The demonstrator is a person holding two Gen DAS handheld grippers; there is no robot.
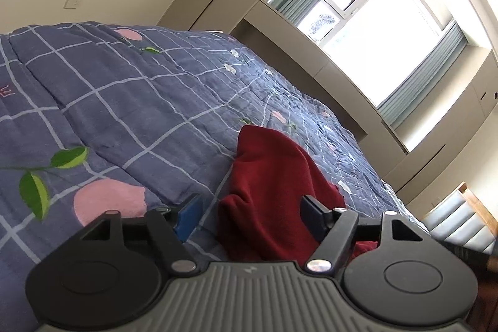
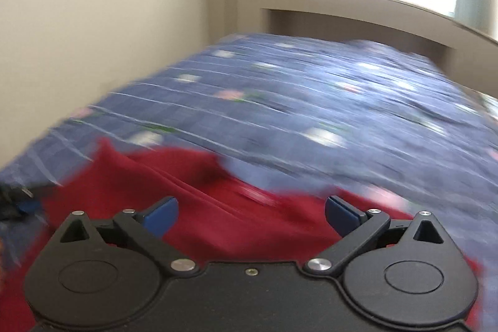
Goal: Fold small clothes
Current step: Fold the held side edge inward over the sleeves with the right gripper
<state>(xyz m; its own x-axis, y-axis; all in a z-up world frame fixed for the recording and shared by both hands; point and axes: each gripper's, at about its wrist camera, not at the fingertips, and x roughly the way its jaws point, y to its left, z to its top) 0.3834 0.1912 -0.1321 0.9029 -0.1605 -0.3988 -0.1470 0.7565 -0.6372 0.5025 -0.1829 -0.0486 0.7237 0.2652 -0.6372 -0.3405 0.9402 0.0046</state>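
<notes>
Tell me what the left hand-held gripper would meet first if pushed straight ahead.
Probably the red garment: it lies bunched on the quilt right ahead, between the open fingers of the left hand-held gripper. Depth is uncertain.

Matt red knit garment [image 1: 274, 176]; quilted cotton-looking bedspread [image 1: 124, 101], perhaps soft.

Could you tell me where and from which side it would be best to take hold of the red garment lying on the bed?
Probably at the raised fold of the red garment, where the cloth stands up off the blue quilt. Come from the near side with the left claw, already open just short of it, and pinch the ridge; the flat parts offer no edge to grip.
</notes>
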